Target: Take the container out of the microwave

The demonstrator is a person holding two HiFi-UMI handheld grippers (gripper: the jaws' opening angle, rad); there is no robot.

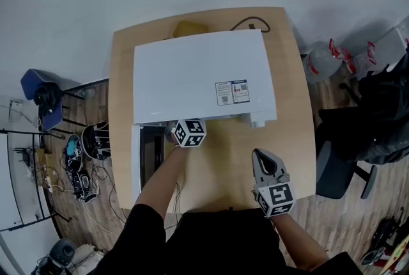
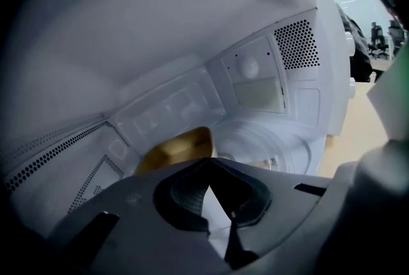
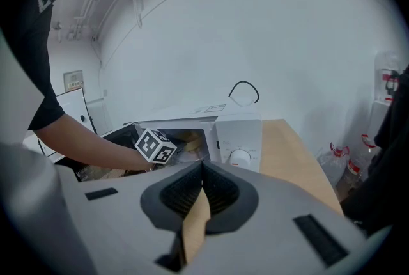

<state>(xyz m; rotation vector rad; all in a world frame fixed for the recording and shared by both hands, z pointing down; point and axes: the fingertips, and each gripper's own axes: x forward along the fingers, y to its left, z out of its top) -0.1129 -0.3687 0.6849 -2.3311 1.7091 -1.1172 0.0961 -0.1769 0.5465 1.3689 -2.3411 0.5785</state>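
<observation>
Wooden table (image 1: pixel 220 162) | microwave (image 1: pixel 198 75) door (image 1: pixel 135 165) open leftward | left tongs (image 2: pixel 208 165) clenched inside cavity, container (image 2: pixel 176 147) just beyond | right tongs (image 3: pixel 202 168) clenched empty

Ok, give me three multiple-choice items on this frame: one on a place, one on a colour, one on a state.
1. Where is the left gripper?
A) inside the microwave
B) on top of it
C) over the floor

2. What colour is the microwave?
A) black
B) white
C) red

3. How is the door?
A) shut
B) taken off
C) open

Key:
1 A: the left gripper view shows the microwave's inside all round the jaws.
2 B: its casing is white in the head view.
3 C: in the head view it is swung out at the microwave's left.
</observation>
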